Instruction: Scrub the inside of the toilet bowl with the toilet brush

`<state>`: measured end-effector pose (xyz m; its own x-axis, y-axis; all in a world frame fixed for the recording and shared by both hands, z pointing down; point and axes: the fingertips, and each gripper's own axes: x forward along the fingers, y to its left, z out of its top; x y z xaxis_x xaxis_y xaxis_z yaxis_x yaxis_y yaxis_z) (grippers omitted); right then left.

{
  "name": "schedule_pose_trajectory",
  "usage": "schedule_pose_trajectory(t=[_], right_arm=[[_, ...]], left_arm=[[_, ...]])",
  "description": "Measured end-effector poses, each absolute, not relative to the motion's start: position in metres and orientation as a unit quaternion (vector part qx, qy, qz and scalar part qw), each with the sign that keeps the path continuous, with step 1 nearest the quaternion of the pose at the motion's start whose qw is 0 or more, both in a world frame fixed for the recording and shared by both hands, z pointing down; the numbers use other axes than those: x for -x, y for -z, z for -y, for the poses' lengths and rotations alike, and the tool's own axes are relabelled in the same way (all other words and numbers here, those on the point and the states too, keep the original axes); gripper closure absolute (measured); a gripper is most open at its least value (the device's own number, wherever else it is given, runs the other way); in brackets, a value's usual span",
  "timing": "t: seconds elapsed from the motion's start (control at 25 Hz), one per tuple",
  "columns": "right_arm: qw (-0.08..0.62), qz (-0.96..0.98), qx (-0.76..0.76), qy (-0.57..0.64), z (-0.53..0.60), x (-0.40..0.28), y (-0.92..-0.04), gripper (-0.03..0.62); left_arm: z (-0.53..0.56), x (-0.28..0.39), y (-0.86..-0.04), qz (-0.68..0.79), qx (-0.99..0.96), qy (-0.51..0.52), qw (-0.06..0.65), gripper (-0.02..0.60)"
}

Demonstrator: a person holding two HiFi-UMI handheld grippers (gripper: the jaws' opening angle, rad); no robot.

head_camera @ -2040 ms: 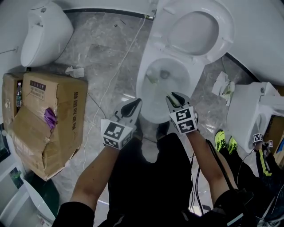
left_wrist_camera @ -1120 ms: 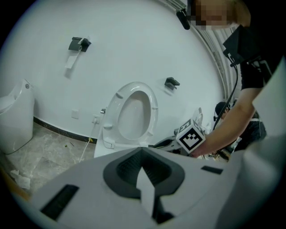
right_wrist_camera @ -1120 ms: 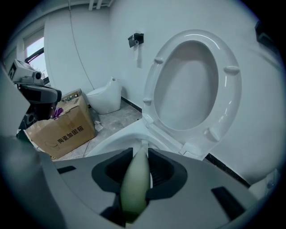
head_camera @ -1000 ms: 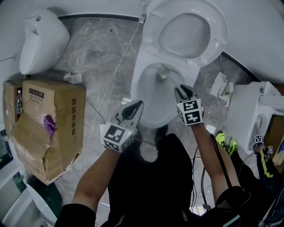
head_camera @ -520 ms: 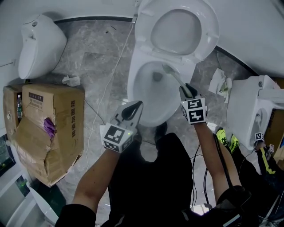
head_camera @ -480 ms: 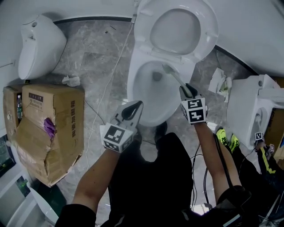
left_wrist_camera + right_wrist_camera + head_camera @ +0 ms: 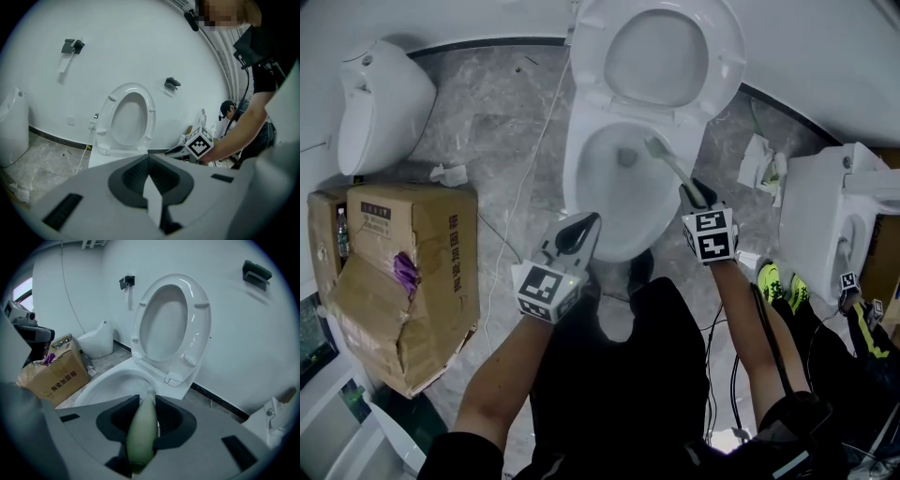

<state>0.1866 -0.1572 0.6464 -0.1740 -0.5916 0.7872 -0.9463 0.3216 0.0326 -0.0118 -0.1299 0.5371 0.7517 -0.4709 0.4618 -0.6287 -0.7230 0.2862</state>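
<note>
The white toilet bowl [image 7: 609, 202] stands with lid and seat [image 7: 656, 56] raised. My right gripper [image 7: 695, 194] is shut on the pale green handle of the toilet brush [image 7: 675, 172]. The brush head [image 7: 654, 147] rests against the bowl's inner wall at the far right, beside the drain. In the right gripper view the handle [image 7: 142, 430] runs between the jaws of that gripper [image 7: 147, 404] toward the bowl [image 7: 110, 383]. My left gripper [image 7: 578, 231] hovers over the bowl's near left rim, shut and holding nothing. In its own view this gripper [image 7: 151, 180] faces the raised lid [image 7: 130, 117].
A torn cardboard box [image 7: 403, 272] sits on the floor at the left, with a white floor fixture [image 7: 380, 94] behind it. Another white fixture [image 7: 830, 225] and crumpled paper [image 7: 764, 169] lie at the right. A thin cable [image 7: 525, 178] crosses the marble floor. Someone's shoes [image 7: 776, 286] show nearby.
The brush head has swept from the bowl's near left side up to its far right wall, with the right gripper following. The left gripper has hardly moved.
</note>
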Motion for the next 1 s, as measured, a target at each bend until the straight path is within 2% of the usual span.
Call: schedule_pose_trajectory(t=[1.0], right_arm=[[0.375, 0.712, -0.525, -0.276, 0.071, -0.17, -0.644, 0.482]], left_arm=[[0.088, 0.023, -0.52, 0.283, -0.915, -0.186, 0.22, 0.572]])
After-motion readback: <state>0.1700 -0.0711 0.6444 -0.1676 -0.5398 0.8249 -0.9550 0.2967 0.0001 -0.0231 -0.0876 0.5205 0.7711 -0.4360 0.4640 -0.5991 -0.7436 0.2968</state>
